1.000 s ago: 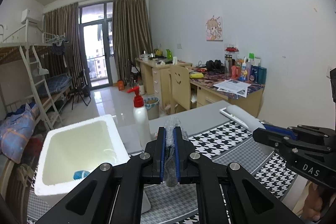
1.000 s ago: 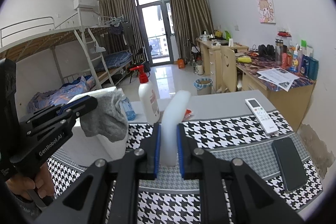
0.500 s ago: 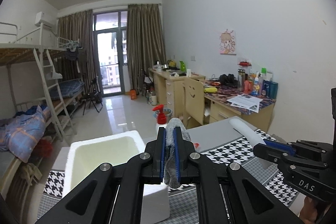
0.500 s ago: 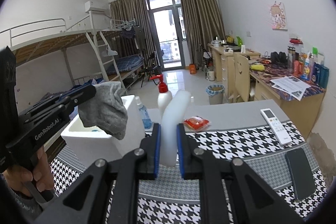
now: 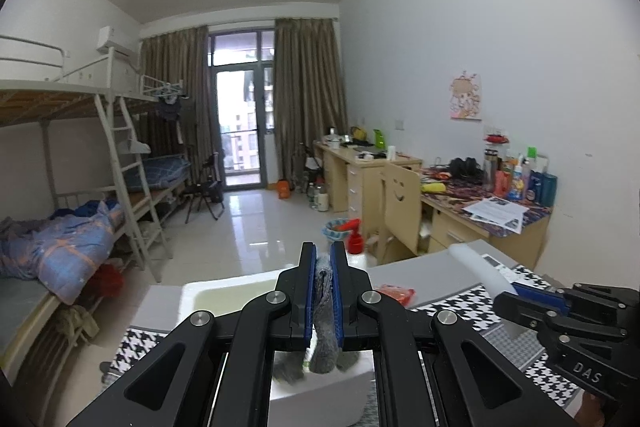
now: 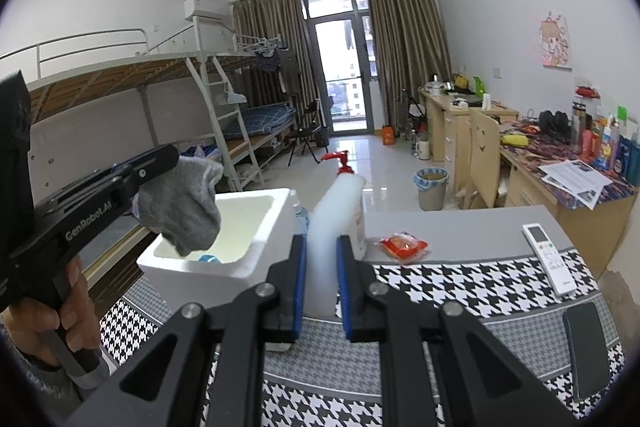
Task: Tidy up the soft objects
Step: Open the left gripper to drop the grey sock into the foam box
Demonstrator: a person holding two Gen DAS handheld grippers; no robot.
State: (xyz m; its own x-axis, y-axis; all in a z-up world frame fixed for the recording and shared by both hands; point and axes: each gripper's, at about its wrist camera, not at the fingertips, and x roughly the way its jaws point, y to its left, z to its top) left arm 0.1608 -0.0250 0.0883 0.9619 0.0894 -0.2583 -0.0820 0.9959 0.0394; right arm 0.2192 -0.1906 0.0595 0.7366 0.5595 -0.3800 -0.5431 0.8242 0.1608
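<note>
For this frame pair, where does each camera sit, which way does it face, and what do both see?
Left wrist: on the left claw, facing the balcony door over the white foam box; its fingers pinch a grey sock; the right claw shows at right.
Right wrist: on the right claw, same heading; it pinches a white foam piece; a hand shows at left.
Shared: box, sock, red packet, spray bottle.

A student dorm room: metal bunk beds (image 6: 168, 83) along the left wall, cluttered wooden desks (image 6: 452, 115) along the right, curtained balcony door (image 6: 344, 67) at the far end.
</note>
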